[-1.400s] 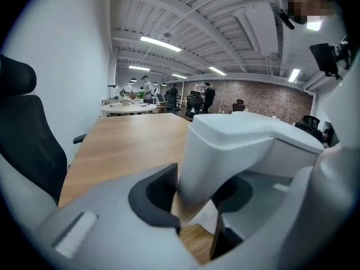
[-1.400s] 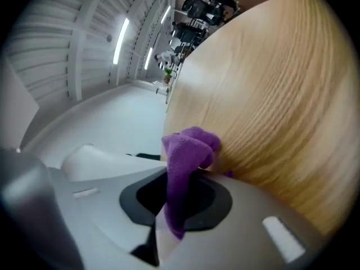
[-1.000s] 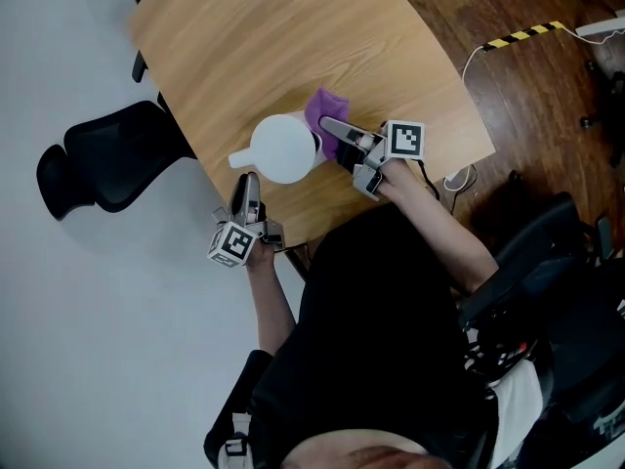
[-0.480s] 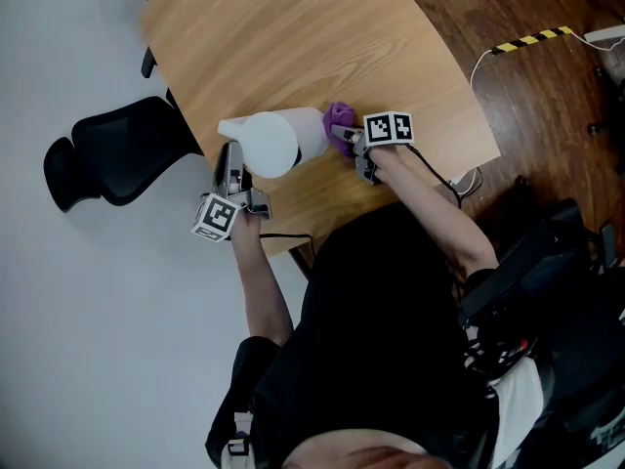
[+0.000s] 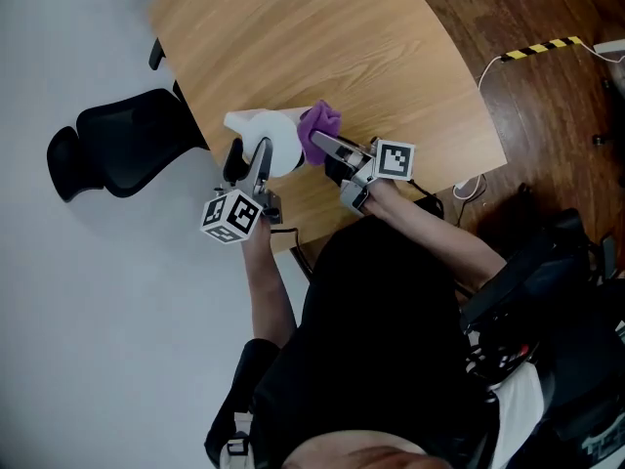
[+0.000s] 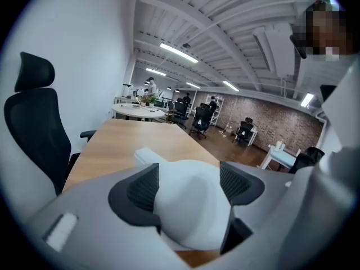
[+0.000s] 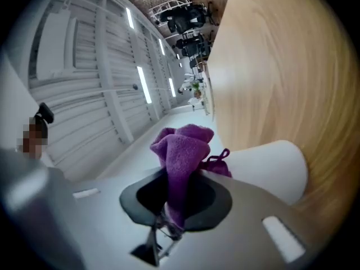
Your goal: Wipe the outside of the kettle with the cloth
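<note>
- Head view: the kettle (image 5: 271, 137) is on the table (image 5: 293, 37) near my edge, with its spout pointing away to the left. The left gripper (image 5: 248, 156) is at its near side. The right gripper (image 5: 317, 143) comes in from the right and has the cloth (image 5: 319, 123) up against the kettle's wall. I'd run the strokes around that wall and keep the purple wad ahead of the metal tips.
- Left gripper view: the jaws are spread and have just been opening. The kettle's white body (image 6: 191, 198) fills the gap between the pads (image 6: 143, 187), but I can't see either pad pressing on it. As I judge it, nothing steadies the kettle firmly. I should close gently on it or brace it before I push with the cloth, or it may slide or tip towards the edge.
- Right gripper view: the jaws pinch the cloth (image 7: 183, 151) low down, so a bunched fold stands proud of them. The kettle (image 7: 270, 162) lies just beyond. That fold should do the rubbing. I'd use light pressure and short overlapping passes, and turn the wrist to follow the curve.
</note>
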A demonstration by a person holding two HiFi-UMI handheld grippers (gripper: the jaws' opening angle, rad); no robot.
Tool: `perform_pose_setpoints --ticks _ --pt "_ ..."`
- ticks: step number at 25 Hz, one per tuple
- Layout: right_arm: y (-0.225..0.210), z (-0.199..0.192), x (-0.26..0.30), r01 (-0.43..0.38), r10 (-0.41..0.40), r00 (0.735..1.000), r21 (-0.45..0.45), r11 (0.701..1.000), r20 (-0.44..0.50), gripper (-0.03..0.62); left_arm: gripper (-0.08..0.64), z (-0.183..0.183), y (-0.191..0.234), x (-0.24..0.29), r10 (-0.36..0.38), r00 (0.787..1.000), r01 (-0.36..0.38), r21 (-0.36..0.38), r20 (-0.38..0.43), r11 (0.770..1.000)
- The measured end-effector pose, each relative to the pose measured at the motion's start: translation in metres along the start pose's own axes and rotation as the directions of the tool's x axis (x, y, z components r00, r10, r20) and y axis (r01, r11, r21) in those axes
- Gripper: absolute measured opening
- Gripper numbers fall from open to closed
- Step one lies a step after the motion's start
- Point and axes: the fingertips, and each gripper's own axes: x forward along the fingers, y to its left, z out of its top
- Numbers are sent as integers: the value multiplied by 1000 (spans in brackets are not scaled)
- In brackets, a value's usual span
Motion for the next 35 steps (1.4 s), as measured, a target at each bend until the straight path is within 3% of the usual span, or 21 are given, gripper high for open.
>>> perform_pose_setpoints --ticks 2,3,6,8,11,12,13,15,17,20,22,24,26,29,31,35 --pt "-60 -13 -20 164 -164 986 64 984 4 52 442 0 -3 8 23 999 -21 59 -36 998" --pt "-96 -21 -31 262 -263 965 107 959 -10 52 442 0 -2 9 39 998 -35 90 -48 995" --pt "-178 -39 -63 499 -489 866 118 859 -100 52 440 -2 0 10 66 995 -54 158 -71 986" --pt "-201 -43 -71 569 -553 818 76 819 -156 52 442 -1 0 12 55 996 -41 180 -76 983" --pt "-201 -44 -67 592 -576 790 22 805 -211 52 451 2 2 17 10 996 8 203 -87 979" --pt "-196 -44 -65 585 -566 796 30 811 -216 52 451 3 2 18 -8 996 28 208 -93 978" --pt "-185 -41 -61 558 -538 817 52 828 -208 52 449 3 2 18 -25 995 45 211 -99 976" --pt "-132 -24 -42 420 -407 901 68 905 -148 52 432 4 2 18 -47 994 66 208 -97 976" --pt "-52 1 -11 219 -218 972 6 976 -85 51 411 5 2 18 -54 996 68 203 -75 977" --pt "23 16 25 44 -49 995 -57 997 -81 52 405 7 3 19 -53 997 62 201 -50 978" --pt "16 14 35 22 -24 996 -30 999 -83 52 399 6 5 19 -51 998 59 197 -44 979" --pt "-28 8 24 111 -110 992 20 994 -65 52 382 7 4 19 -50 998 57 195 -40 979" --pt "-86 4 4 269 -267 960 19 963 -82 52 377 9 2 19 -53 998 59 201 -35 978" --pt "-171 -6 -28 463 -453 881 55 885 -139 52 376 9 0 19 -73 997 79 210 -36 974" --pt "-198 -12 -38 516 -501 848 58 854 -170 52 373 10 1 22 -111 992 120 226 -52 967" --pt "-198 -24 -43 547 -539 825 5 837 -169 49 356 14 0 31 -241 964 264 276 -113 924"
